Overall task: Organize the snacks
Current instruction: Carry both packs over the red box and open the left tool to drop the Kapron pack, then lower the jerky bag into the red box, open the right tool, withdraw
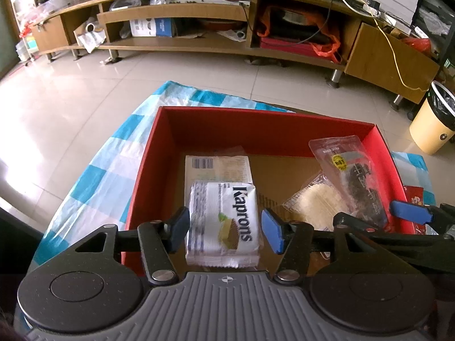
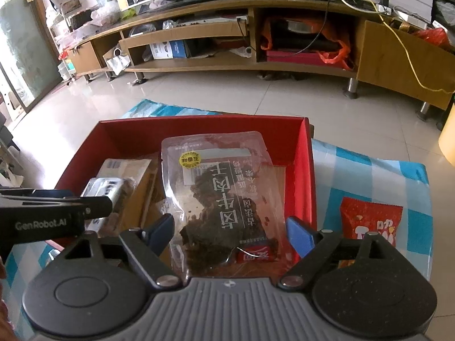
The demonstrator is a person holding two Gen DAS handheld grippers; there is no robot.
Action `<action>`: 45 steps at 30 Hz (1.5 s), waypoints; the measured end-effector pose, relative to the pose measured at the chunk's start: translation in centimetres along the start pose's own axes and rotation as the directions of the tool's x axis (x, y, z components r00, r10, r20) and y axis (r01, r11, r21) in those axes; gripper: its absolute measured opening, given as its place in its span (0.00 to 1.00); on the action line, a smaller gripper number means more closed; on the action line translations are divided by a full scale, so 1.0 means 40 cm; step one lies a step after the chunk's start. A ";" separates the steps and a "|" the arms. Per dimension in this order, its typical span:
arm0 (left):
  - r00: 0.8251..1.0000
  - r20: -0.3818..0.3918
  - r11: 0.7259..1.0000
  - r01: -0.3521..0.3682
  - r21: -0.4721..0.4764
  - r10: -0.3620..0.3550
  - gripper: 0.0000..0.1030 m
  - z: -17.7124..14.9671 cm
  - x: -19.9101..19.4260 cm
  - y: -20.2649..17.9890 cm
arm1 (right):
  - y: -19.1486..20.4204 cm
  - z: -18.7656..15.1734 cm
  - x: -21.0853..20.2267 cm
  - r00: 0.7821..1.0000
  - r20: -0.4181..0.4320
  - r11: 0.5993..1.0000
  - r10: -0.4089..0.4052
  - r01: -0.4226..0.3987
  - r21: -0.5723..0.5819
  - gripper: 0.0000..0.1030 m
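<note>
- Left wrist view: the left gripper (image 1: 226, 228) has its pads apart beside the white Kaprons pack (image 1: 223, 223), which lies at six o'clock in the red box (image 1: 267, 119); likely light, crinkly, best pinched across its short sides.
- The right gripper (image 2: 229, 234) stands open around the clear jerky pouch (image 2: 224, 199), at the box's three o'clock: slick, floppy film.

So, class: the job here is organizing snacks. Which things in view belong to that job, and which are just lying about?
Part of the job:
red box
Kaprons packet
clear jerky pouch
rice cracker pack
red snack bag

Lying about:
TV cabinet
yellow bin
checked cloth
</note>
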State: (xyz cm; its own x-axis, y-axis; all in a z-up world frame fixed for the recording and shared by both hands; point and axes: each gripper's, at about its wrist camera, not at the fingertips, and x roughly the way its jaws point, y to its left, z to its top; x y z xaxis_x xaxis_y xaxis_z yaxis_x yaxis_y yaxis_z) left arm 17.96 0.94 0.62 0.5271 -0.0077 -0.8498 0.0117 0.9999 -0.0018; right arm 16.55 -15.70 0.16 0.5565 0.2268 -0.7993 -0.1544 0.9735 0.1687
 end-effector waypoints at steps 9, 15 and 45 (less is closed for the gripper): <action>1.000 -0.001 1.000 -0.002 -0.003 0.002 0.73 -0.005 -0.002 0.002 | 0.000 0.001 0.002 1.000 -0.003 1.000 -0.003 0.003 -0.009 0.88; 1.000 0.011 1.000 -0.010 -0.002 0.010 0.78 -0.005 -0.008 0.006 | 0.000 0.004 -0.002 1.000 -0.005 1.000 -0.001 0.001 -0.012 0.88; 0.999 0.040 1.000 -0.007 -0.010 0.008 0.85 -0.013 -0.040 0.020 | -0.010 -0.001 -0.053 0.999 0.047 1.000 0.001 -0.001 -0.013 0.89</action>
State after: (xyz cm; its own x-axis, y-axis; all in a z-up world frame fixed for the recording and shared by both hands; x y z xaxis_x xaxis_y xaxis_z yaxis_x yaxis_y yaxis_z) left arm 16.68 1.77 1.69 0.5611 -0.0004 -0.8278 -0.0006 1.0000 -0.0009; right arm 15.40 -16.57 1.76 0.5937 0.2294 -0.7713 -0.1654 0.9728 0.1620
